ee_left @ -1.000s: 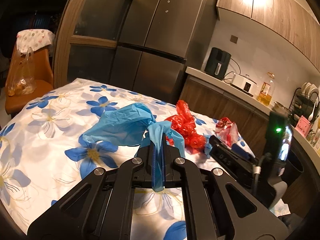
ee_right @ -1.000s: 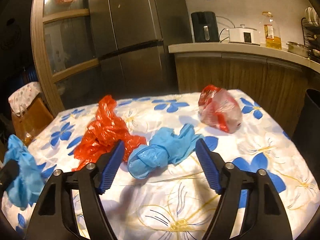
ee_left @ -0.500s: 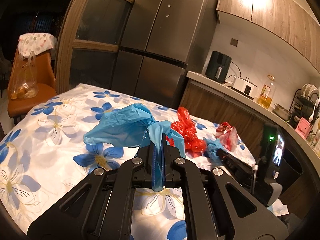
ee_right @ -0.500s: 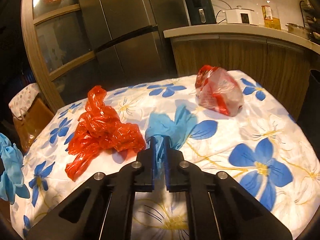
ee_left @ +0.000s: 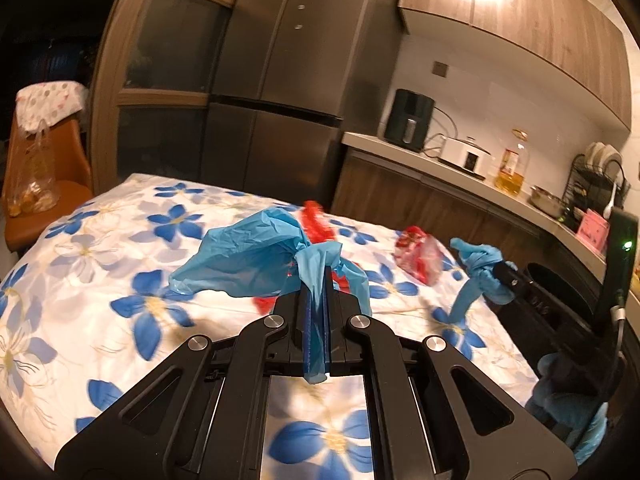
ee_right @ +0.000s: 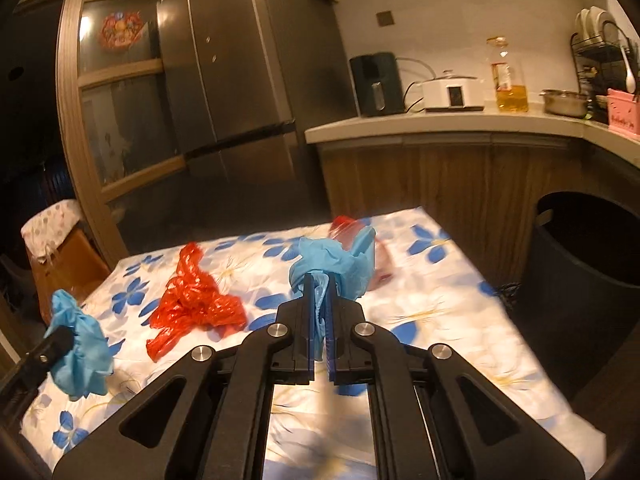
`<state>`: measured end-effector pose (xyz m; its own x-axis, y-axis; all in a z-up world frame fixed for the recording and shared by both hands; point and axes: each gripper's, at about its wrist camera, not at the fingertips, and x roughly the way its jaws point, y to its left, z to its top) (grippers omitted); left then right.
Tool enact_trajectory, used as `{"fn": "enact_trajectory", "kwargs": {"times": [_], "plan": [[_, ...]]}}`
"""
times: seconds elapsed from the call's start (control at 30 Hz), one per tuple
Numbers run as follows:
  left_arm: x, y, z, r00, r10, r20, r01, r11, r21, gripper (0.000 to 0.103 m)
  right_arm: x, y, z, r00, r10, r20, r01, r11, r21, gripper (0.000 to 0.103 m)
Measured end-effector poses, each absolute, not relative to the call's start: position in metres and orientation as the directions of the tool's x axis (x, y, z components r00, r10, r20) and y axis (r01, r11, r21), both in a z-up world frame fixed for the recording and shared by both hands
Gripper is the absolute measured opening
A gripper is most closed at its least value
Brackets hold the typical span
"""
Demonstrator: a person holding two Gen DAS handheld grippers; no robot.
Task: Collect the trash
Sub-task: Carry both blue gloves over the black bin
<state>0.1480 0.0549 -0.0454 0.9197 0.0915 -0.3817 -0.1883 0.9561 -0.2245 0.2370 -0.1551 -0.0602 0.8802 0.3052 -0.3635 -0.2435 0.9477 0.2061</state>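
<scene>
Left gripper: clamped on a blue plastic bag above the floral tablecloth. Right gripper: clamped on a second blue bag, raised. Red plastic bag and red-and-clear bag: lying on the cloth. Black bin: beside the table.

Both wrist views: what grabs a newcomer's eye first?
Each gripper is shut on a crumpled blue plastic bag: the left gripper clamps one blue bag, the right gripper clamps the other blue bag, both lifted above the flowered tablecloth. A crumpled red bag lies on the cloth between them, and a dark bin stands off the table's right edge.
</scene>
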Motion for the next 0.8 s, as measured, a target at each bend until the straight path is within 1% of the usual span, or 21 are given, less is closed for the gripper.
{"fn": "enact_trajectory", "kwargs": {"times": [0.3,0.8], "plan": [[0.161,0.004,-0.037,0.926,0.017,-0.377,-0.097,0.976,-0.194,0.003,0.215,-0.212,-0.044,0.924,0.231,-0.305,-0.173,0.963,0.205,0.005],[0.208,-0.096,-0.025,0.919,-0.144,-0.367,0.094,0.984,-0.149,0.003,0.207,-0.295,-0.034,0.961,0.074,-0.265,-0.024,0.982,0.186,0.005]]}}
